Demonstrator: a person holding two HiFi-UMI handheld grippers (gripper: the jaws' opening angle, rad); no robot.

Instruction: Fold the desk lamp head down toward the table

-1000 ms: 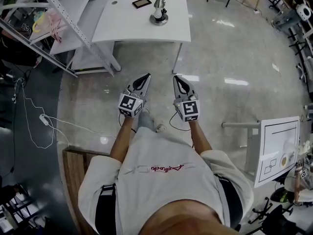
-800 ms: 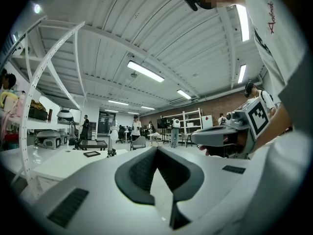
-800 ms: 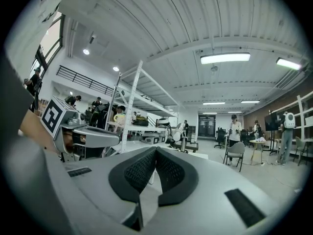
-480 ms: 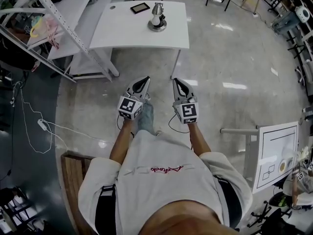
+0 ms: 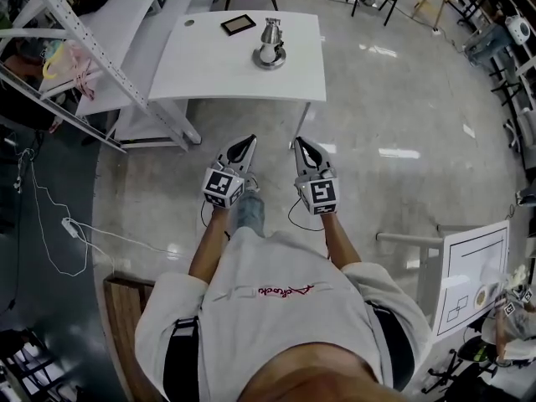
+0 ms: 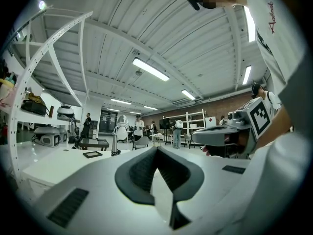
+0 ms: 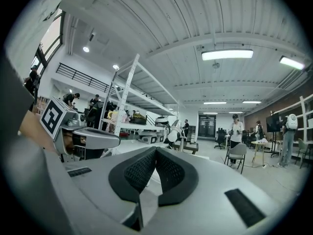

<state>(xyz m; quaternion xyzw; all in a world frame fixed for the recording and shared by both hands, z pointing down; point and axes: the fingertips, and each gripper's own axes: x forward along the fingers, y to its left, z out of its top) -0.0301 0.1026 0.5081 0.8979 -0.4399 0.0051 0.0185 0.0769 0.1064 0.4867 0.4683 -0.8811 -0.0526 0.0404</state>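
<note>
The left gripper and right gripper both have jaws closed and empty, well apart from the lamp on the table.

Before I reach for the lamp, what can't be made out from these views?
- Desk lamp joints and head tilt: too small in the head view, too distant in the left gripper view.
- Lamp base: in the right gripper view, hidden behind the right gripper.
- Black flat item on the table: too small in the head view to identify.
</note>
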